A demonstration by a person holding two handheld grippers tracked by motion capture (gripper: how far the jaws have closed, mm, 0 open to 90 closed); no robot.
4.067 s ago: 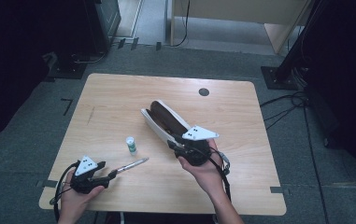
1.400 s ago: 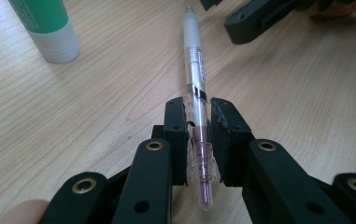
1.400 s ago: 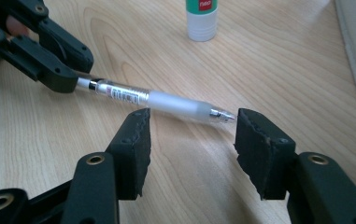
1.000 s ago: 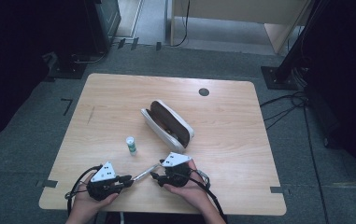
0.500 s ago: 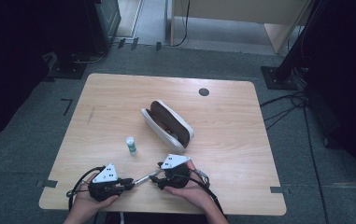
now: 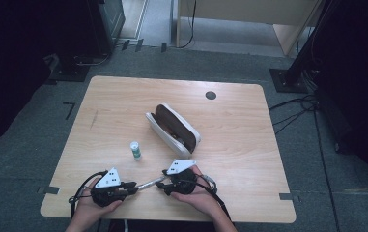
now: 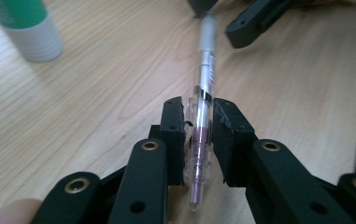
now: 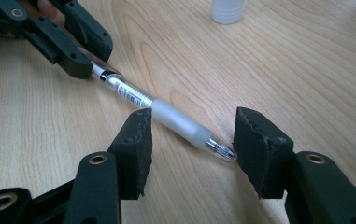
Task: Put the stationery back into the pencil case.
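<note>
At the bench's [image 6: 123,101] near edge: your left gripper [image 6: 132,185] lies level, fingers clenched on the pen [image 6: 148,184]; your right gripper [image 6: 161,184] faces it, fingers closing, straddling the pen's tip without pressing.

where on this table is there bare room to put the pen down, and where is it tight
Free: the wide strip of table right of the pencil case, and the far left corner beyond the glue stick. Crowded: the near edge, where the left gripper holds the pen and the right gripper brackets its tip.
</note>
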